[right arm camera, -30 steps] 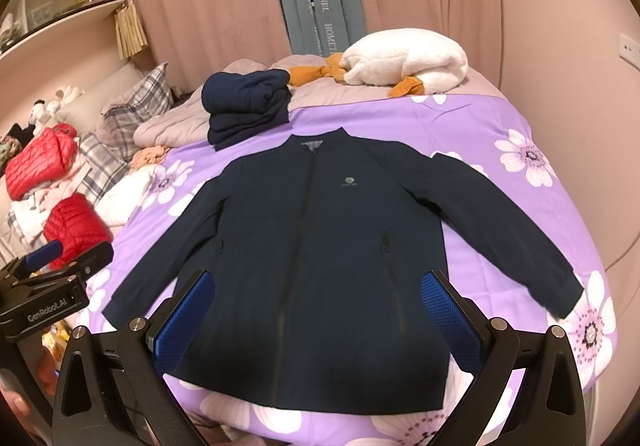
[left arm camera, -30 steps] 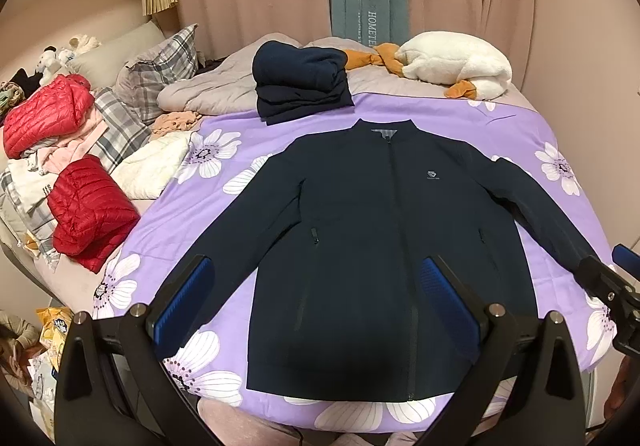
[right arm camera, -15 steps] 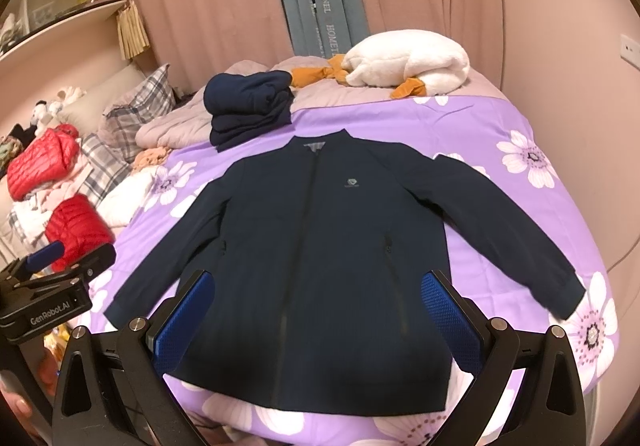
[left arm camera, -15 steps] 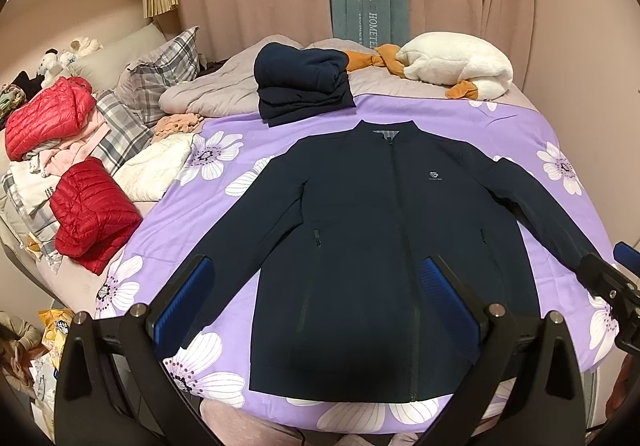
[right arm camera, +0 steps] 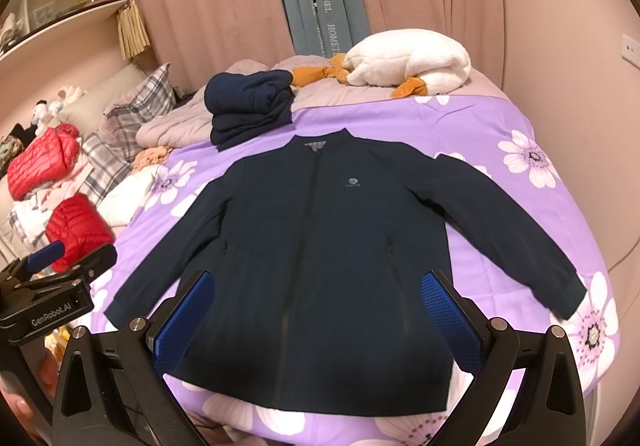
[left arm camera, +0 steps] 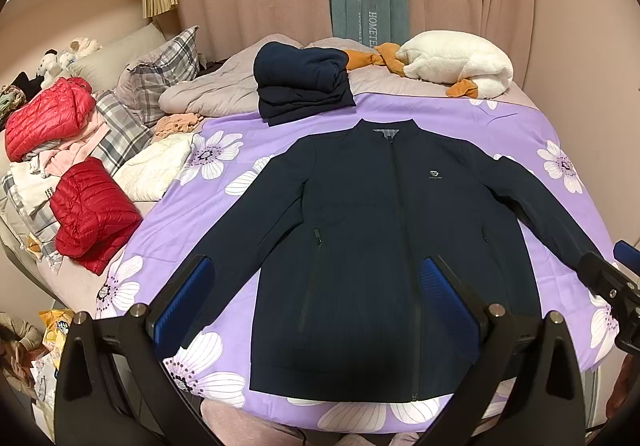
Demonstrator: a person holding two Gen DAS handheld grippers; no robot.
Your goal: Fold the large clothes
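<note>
Both wrist views face the bed from its foot.

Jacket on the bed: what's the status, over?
Left gripper and right gripper open, hovering, holding nothing. Navy jacket flat on purple sheet, zipped, sleeves spread, unfolded. Folded navy pile beyond collar, clear.

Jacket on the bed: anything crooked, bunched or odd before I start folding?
Nothing stands out. The navy jacket lies flat and face up on the purple floral sheet, zipped, with both sleeves spread outward and the hem straight. Both the left gripper and the right gripper are open above the hem, holding nothing.
</note>
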